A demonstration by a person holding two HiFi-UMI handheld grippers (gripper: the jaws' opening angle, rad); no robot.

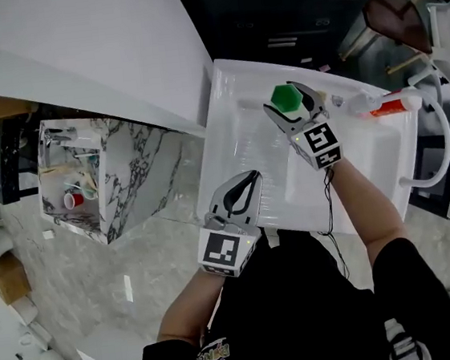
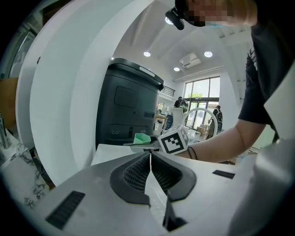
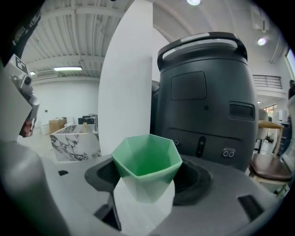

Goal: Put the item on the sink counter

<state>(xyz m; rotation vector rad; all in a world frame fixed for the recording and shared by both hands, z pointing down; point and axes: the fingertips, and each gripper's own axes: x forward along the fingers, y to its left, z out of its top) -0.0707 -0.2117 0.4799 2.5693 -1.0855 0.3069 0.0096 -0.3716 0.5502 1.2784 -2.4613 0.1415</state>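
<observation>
A green faceted cup (image 1: 283, 98) sits upright between the jaws of my right gripper (image 1: 287, 95), over the back left part of the white sink counter (image 1: 231, 126). In the right gripper view the cup (image 3: 146, 159) fills the gap of that gripper (image 3: 147, 177), whose pads press on its sides. I cannot tell whether its base touches the counter. My left gripper (image 1: 249, 180) hovers over the counter's front left edge, and its jaws meet with nothing between them (image 2: 150, 156). The left gripper view also catches the cup (image 2: 142, 138) farther back.
A sink basin (image 1: 356, 164) lies right of the cup, with a white curved faucet (image 1: 439, 133) and a red-and-white tube (image 1: 391, 103) at its far side. A marble-patterned box (image 1: 120, 179) stands on the floor to the left. A dark machine (image 3: 207, 92) and a white column (image 3: 126, 69) rise behind the counter.
</observation>
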